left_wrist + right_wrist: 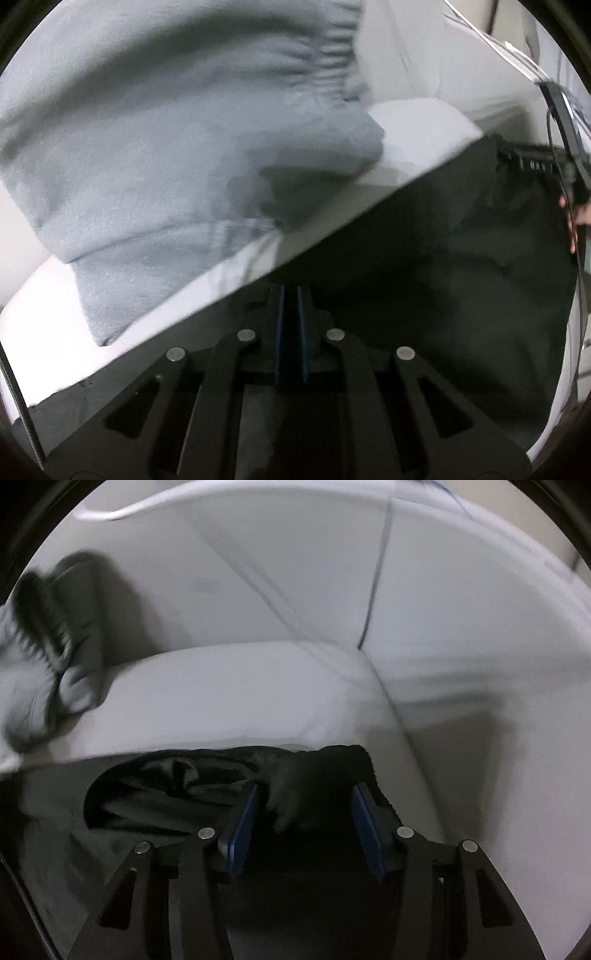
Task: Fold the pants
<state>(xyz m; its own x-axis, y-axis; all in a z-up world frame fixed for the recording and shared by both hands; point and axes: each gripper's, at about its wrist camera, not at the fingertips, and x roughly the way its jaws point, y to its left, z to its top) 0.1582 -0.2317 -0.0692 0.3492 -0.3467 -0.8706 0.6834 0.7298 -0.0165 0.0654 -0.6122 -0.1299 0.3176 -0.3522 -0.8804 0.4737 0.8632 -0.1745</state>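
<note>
Fold barely started: left gripper fingers together on black pants; right gripper fingers apart around waistband.

Both wrist views look steeply down, close over the white bed; both share the black pants.

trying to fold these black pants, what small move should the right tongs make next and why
Probably close the right tongs on the waistband. Their pads stand apart with that black bunch between them, not pinched. The left tongs are shut over the black pants, so a right grip would let both lift together.
</note>
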